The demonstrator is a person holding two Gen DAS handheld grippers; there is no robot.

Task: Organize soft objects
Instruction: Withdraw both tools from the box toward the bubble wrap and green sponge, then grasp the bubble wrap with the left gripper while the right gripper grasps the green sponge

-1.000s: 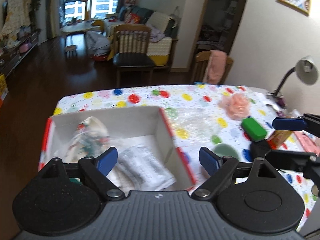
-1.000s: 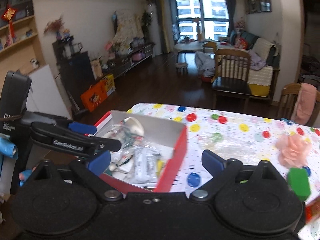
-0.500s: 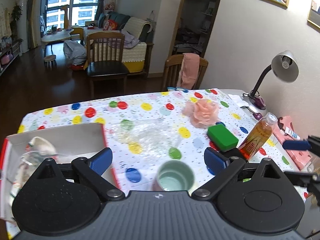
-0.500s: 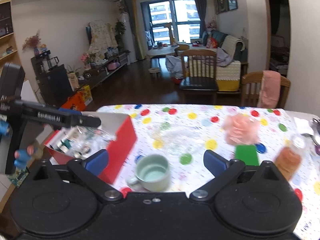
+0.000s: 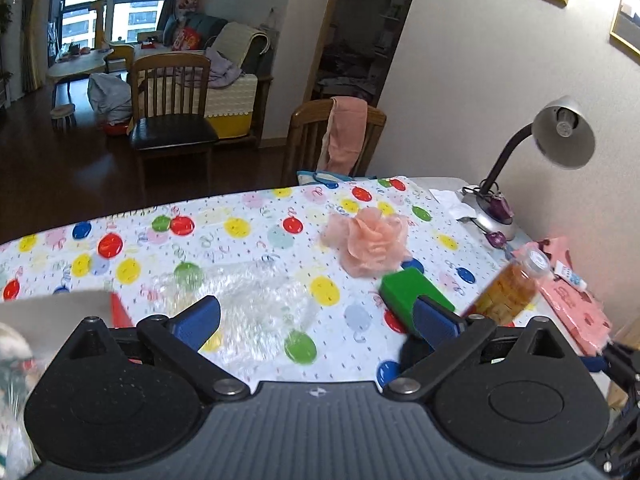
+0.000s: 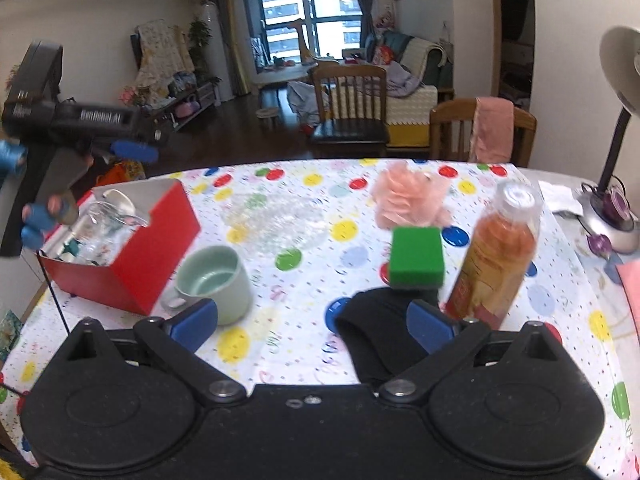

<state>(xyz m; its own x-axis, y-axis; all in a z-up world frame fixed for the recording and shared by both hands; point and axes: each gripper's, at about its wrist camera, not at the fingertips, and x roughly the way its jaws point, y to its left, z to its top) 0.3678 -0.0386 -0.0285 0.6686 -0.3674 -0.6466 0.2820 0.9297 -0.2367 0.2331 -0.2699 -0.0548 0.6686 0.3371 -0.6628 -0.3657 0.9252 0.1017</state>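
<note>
A pink mesh puff (image 5: 370, 245) (image 6: 410, 198), a green sponge (image 5: 404, 294) (image 6: 417, 256), a clear crumpled plastic bag (image 5: 248, 304) (image 6: 276, 220) and a black cloth (image 6: 384, 332) lie on the dotted tablecloth. A red box (image 6: 132, 264) holding clear plastic bags stands at the left. My left gripper (image 5: 316, 322) is open and empty above the plastic bag; it shows in the right wrist view (image 6: 100, 132) raised over the box. My right gripper (image 6: 312, 326) is open and empty, over the black cloth.
A pale green mug (image 6: 214, 280) stands beside the box. An orange drink bottle (image 6: 500, 256) stands right of the sponge. A desk lamp (image 5: 556, 140) and a pink packet (image 5: 576, 300) are at the table's right side. Chairs (image 5: 172, 120) stand behind.
Both grippers have swung right, away from the box and toward the sponge, puff and bottle. Both stayed open and empty.
</note>
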